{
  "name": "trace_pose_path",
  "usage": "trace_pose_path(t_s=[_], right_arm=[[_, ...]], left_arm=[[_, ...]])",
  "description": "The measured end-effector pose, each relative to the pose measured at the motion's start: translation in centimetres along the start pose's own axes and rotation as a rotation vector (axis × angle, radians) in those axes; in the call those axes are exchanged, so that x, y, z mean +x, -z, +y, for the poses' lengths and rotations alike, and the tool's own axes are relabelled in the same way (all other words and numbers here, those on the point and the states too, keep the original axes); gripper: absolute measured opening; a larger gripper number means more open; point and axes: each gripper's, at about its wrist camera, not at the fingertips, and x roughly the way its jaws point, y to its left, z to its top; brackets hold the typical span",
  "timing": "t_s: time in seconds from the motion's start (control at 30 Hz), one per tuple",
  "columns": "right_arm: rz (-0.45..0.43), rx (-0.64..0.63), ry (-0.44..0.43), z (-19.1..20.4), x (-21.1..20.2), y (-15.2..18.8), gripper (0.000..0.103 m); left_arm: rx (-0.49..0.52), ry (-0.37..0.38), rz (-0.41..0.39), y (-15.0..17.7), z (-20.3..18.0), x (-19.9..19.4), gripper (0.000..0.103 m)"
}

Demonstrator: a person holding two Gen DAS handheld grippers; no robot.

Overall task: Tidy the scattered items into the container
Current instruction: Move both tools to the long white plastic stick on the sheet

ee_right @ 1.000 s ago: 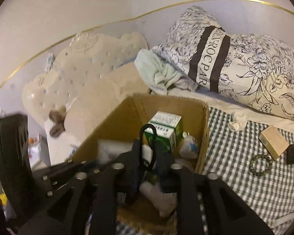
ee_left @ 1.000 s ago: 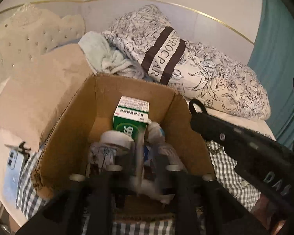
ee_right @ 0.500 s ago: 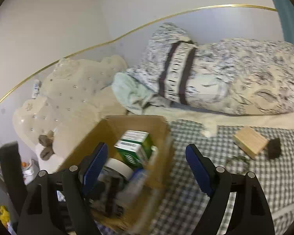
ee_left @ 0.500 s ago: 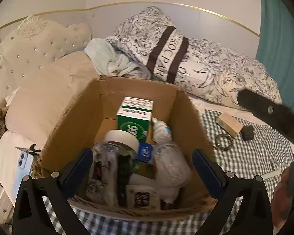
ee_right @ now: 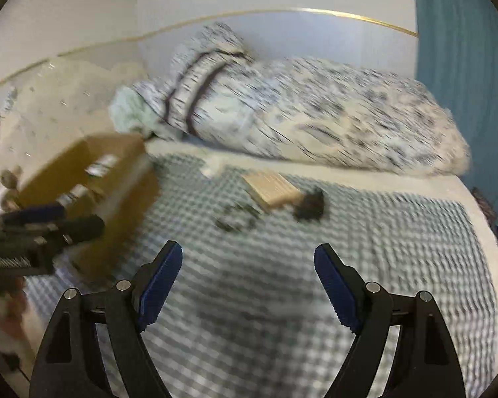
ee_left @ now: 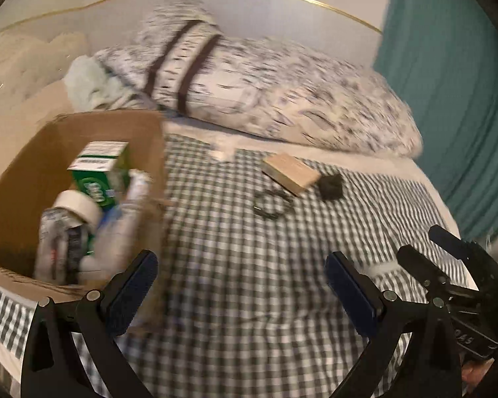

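Hovering: both grippers hang over the checked bedspread (ee_left: 235, 265), and both views are smeared with blur.
Left gripper (ee_left: 242, 288): fingers spread wide, nothing between them, only checked cloth below.
Right gripper (ee_right: 249, 282): fingers wide apart too, nothing held; open bedspread under them.
Cardboard box (ee_left: 33, 165): sits on the bedspread at the left in both views, top open, its near rim just beside the left gripper's left finger (ee_left: 132, 292).
In the box: a green carton (ee_left: 99, 172), a roll of white tape (ee_left: 78, 205) and some wrapped packets that are too blurred to name.
Still outside the box: a tan flat box (ee_left: 290, 172), a dark ring (ee_left: 270, 204) and a small black block (ee_left: 330, 185), clustered to the right of the cardboard box on the checks.
Open room: a wide bare stretch of bedspread lies between the cardboard box and that cluster, and more in front of the cluster towards the grippers.
Edges: a floral pillow (ee_left: 282, 99) bounds the far side beyond the cardboard box; a teal curtain (ee_left: 455, 99) closes off the far right.
Change from earlier: a second ago both grippers were down inside the cardboard box with narrower fingers; now they are out, swung right of it, fingers wider.
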Motion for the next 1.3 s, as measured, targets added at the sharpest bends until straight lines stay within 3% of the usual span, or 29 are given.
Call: trace_pose_path(t_s=[0.17, 0.4, 0.5, 0.73, 0.77, 0.8, 0.83, 0.93, 1.0, 1.07, 1.3], right_arm=[[0.075, 0.188, 0.049, -6.1, 1.8, 2.9, 0.082], [0.180, 0.422, 0.099, -12.9, 4.4, 5.5, 0.082], [0.197, 0.481, 0.087, -14.5, 5.3, 6.0, 0.082], [0.242, 0.566, 0.157, -16.8, 8.0, 5.5, 0.082], [0.259, 0.579, 0.170, -17.1, 8.5, 5.5, 0.077], [0.282, 0.595, 0.172, -17.4, 9.1, 5.6, 0.063], [0.306, 0.619, 0.170, -17.7, 9.7, 5.8, 0.058], [0.315, 0.670, 0.170, -18.4, 10.5, 6.5, 0.058], [0.311, 0.662, 0.177, -18.4, 10.5, 6.4, 0.056], [0.315, 0.644, 0.189, -18.2, 10.6, 6.2, 0.049], [0.280, 0.670, 0.155, -18.7, 8.8, 5.7, 0.009]], left_arm=[[0.087, 0.039, 0.036, 1.3, -4.6, 2.7, 0.103], [0.323, 0.053, 0.056, 3.4, -11.4, 7.7, 0.103], [0.387, 0.069, 0.072, 4.2, -13.8, 10.3, 0.103], [0.466, 0.054, 0.132, 5.6, -16.6, 16.0, 0.103], [0.456, 0.063, 0.145, 5.6, -16.7, 16.5, 0.103], [0.447, 0.074, 0.159, 5.7, -16.6, 16.9, 0.103], [0.442, 0.085, 0.170, 5.6, -16.6, 17.1, 0.103], [0.441, 0.116, 0.170, 5.6, -16.5, 17.5, 0.103], [0.420, 0.172, 0.190, 5.6, -16.5, 17.7, 0.091], [0.406, 0.259, 0.199, 5.7, -16.6, 17.4, 0.053], [0.510, 0.264, 0.165, 6.5, -18.2, 15.7, 0.009]])
